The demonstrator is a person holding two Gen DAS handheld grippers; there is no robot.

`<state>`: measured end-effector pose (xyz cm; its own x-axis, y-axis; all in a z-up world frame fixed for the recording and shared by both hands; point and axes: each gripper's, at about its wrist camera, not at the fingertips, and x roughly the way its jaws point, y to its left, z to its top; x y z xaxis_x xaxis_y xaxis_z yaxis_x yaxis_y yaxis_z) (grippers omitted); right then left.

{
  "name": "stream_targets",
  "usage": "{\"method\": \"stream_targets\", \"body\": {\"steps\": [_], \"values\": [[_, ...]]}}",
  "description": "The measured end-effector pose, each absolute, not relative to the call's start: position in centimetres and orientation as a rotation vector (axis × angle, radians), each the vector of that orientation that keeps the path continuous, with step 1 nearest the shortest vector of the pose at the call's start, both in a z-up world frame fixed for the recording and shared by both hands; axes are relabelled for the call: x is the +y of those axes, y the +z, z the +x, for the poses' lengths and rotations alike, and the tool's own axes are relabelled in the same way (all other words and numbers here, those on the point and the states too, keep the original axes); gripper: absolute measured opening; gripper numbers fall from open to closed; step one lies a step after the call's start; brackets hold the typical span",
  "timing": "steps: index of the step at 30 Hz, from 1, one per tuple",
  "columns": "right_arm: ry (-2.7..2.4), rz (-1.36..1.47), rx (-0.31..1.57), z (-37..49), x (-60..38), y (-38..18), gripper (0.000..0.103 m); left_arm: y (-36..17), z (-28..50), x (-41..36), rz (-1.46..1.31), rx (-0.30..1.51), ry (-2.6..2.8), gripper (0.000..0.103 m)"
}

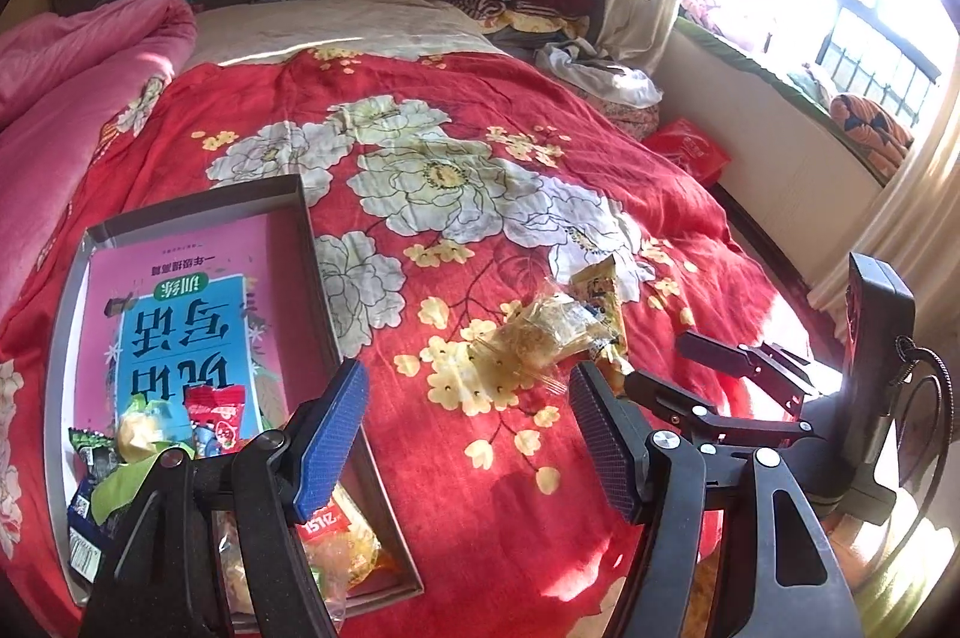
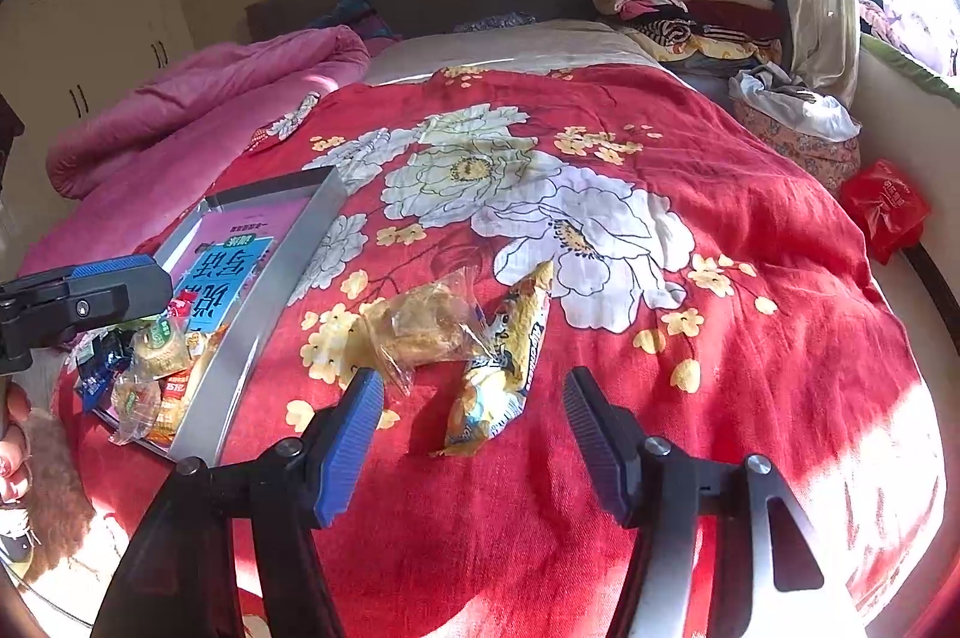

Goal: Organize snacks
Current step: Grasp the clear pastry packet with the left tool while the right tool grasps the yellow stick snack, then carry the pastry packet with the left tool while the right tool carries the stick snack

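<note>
The right tool [image 2: 474, 434] is spread and empty, its jaws straddling the yellow snack packet [image 2: 501, 374] just ahead on the bed [image 2: 750, 248]; the packet's long axis runs away from it. The left tool [image 1: 468, 434], also spread, hangs beside the box [image 1: 309, 242] of snacks, farther off

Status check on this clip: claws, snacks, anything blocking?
Left claw and right claw open, empty. Two snack packets, clear and yellow, loose on the red bedspread; the rest in the grey box. Nothing blocking.
</note>
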<state>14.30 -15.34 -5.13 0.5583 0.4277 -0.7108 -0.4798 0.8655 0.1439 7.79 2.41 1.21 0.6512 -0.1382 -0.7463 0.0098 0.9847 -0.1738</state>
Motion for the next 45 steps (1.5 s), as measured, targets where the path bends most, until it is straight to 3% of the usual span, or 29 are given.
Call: {"method": "stream_targets", "body": {"steps": [10,15,23,26,28,30,45], "values": [[0.54,-0.104,0.875,16.2,-14.3,-8.5,0.062,-2.5,11.9,-1.1,-0.039,0.959,-0.136,0.071],[0.532,-0.128,0.888,17.0,-13.8,-9.5,0.053,-3.5,13.9,-2.0,-0.017,0.981,-0.163,0.071],[0.523,-0.095,0.871,18.2,-14.9,-9.6,0.03,-5.4,16.6,-3.6,0.023,1.018,-0.166,0.071],[0.513,-0.059,0.871,18.6,-15.9,-9.5,0.029,-5.9,17.2,-4.1,0.002,1.021,-0.186,0.071],[0.516,-0.034,0.878,18.8,-16.4,-9.6,0.029,-6.3,17.6,-4.1,-0.035,1.026,-0.196,0.066],[0.517,-0.018,0.875,18.9,-16.6,-9.5,0.029,-6.6,17.9,-4.1,-0.06,1.031,-0.199,0.045],[0.589,0.002,0.784,16.8,-16.3,-6.6,0.029,-3.0,13.4,0.2,-0.162,0.948,-0.159,0.041]]}}
